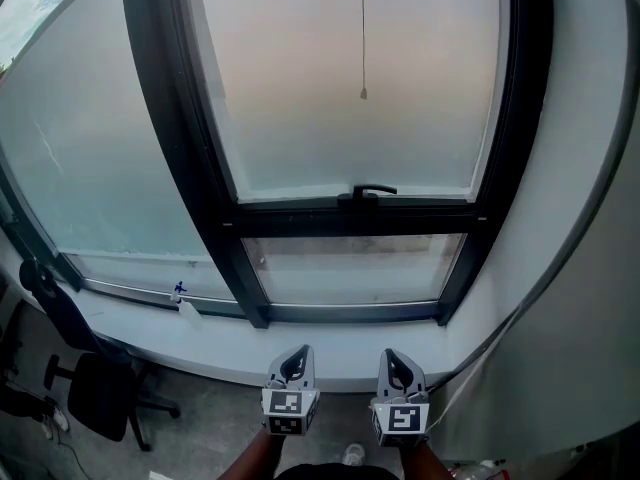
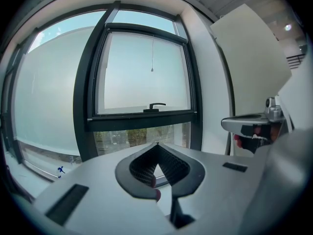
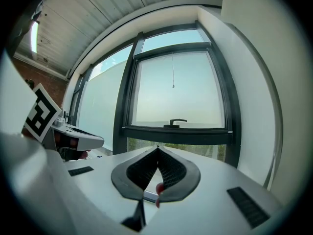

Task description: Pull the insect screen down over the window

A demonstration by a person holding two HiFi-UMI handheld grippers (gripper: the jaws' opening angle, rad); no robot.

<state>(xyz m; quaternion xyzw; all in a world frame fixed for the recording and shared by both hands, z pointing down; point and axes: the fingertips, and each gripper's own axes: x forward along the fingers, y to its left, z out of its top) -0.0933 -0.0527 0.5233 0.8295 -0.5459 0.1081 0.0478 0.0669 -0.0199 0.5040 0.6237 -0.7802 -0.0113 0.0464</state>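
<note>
Since the head view looks steeply down, the person's forearms [image 1: 252,458] are cut off at the bottom edge, and the left claw [image 1: 296,356] and right claw [image 1: 396,360] hang side by side near the white windowsill [image 1: 200,343], well short of the window. The insect screen [image 1: 350,108] shows as a hazy sheet over the upper pane, ending at a dark crossbar with a handle [image 1: 372,190]; a thin cord [image 1: 363,38] hangs in front of it, and the pane below stays clear. A small blue item [image 1: 179,289] on the sill is too tiny to name, and an office chair [image 1: 100,388] on the floor at near left is partly dark. In the left gripper view the claw [image 2: 156,146] is pressed together on nothing, the screen [image 2: 146,77] far ahead, the other gripper [image 2: 252,126] cut off at right. In the right gripper view the claw [image 3: 157,150] is likewise pinched on nothing, under a slatted ceiling [image 3: 73,33] and beside a brick wall [image 3: 29,75].
</note>
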